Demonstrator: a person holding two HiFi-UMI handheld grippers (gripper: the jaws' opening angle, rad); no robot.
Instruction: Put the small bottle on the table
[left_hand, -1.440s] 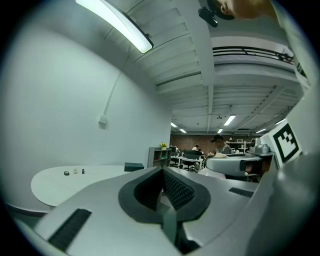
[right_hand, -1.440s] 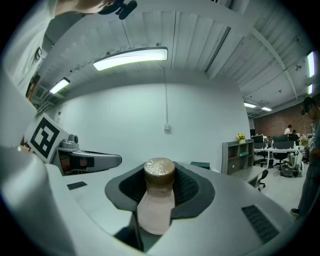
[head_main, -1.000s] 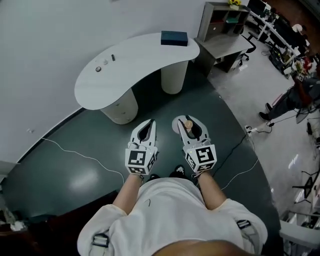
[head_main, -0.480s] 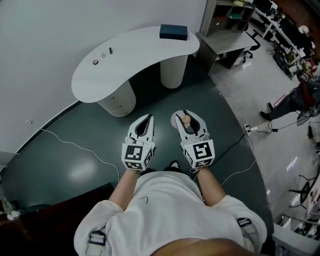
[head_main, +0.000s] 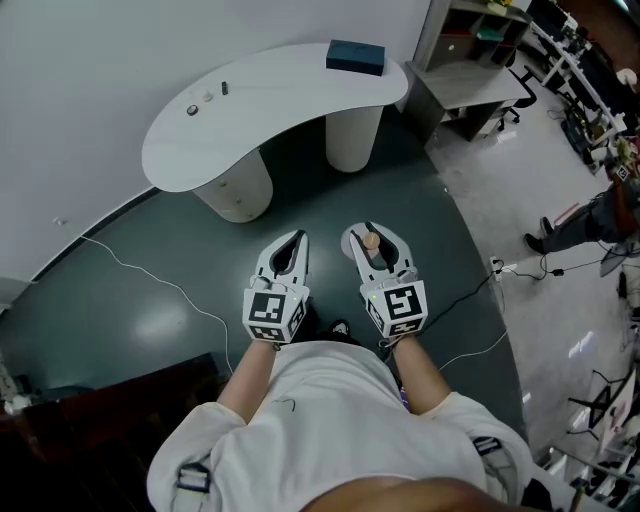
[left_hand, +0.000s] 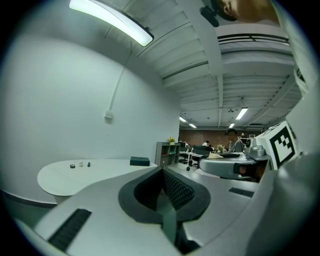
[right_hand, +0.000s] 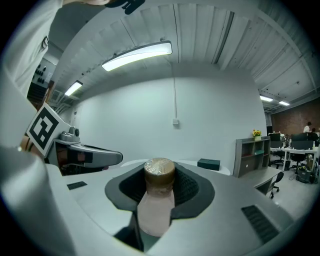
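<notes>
A small pinkish bottle with a tan cap (head_main: 371, 240) (right_hand: 157, 197) stands upright between the jaws of my right gripper (head_main: 372, 247) (right_hand: 160, 175), which is shut on it. My left gripper (head_main: 286, 255) (left_hand: 162, 172) is beside it, shut, with nothing in its dark pads. Both are held over the dark green floor, in front of the person's body. The white curved table (head_main: 270, 110) (left_hand: 100, 172) is ahead, well beyond both grippers.
On the table lie a dark box (head_main: 355, 56) (left_hand: 139, 161) and a few tiny items (head_main: 192, 109). A grey shelf unit with a desk (head_main: 470, 85) is at the right. White cables (head_main: 150, 275) cross the floor. A person (head_main: 590, 215) stands far right.
The head view has shifted a little, so the table sits slightly differently in it. Both grippers keep their places, and the bottle stays in the right one.
</notes>
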